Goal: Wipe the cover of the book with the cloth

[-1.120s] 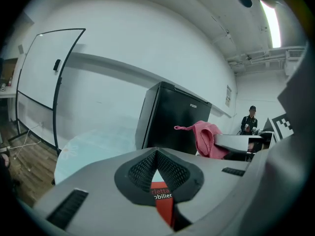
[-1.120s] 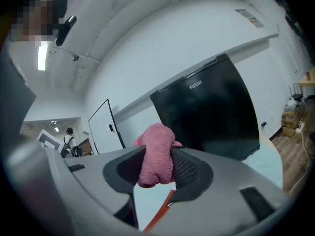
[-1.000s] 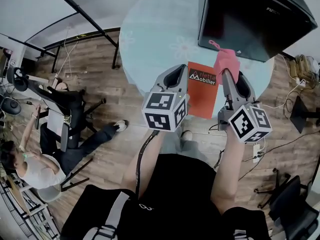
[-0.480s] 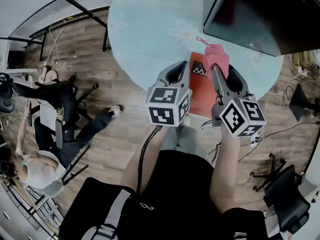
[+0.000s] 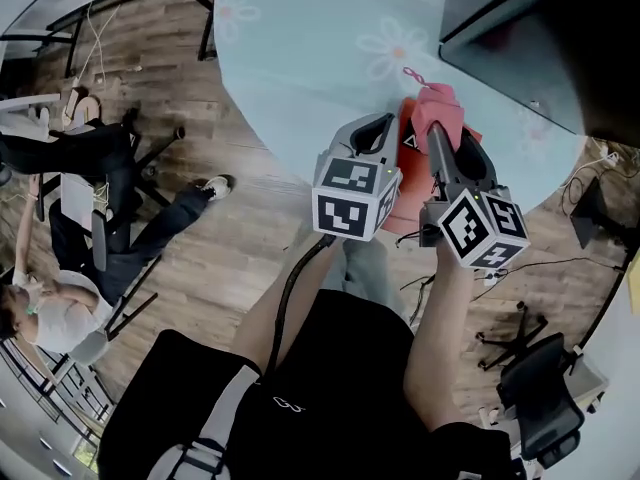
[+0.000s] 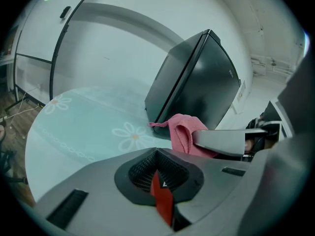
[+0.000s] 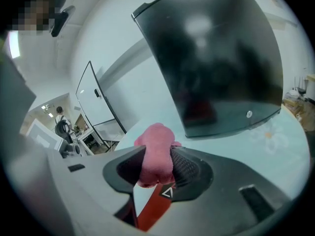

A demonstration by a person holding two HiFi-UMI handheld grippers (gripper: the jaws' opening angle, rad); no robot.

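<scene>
Pink cloth (image 5: 438, 103): was clamped in R gripper (image 5: 437, 128) jaws, over book (image 5: 410, 128). Red book: was laid at table (image 5: 300, 58) near edge. L gripper (image 5: 378, 128): jaws were closed, empty. Risk: book, unpinned, could be shoved off edge by wiping.

Premises assessed as an office or laboratory workroom, not a dwelling. Grounds:

- The wood-plank floor (image 5: 230, 268) carries several castor-based swivel chairs (image 5: 545, 408). A seated person (image 5: 50, 318) occupies one at the room's left edge.
- Loose cables (image 5: 590, 263) trail across the floor beside the round table (image 5: 300, 58), which has a pale flower-print cover.
- A large black cabinet-like unit (image 5: 570, 58) stands on that table; its function cannot be determined.
- A black-framed panel (image 7: 96, 104) stands behind the table — whiteboard or glass partition, undetermined.
- Beyond that panel are desks with equipment (image 7: 74, 136), under plain white walls.
</scene>
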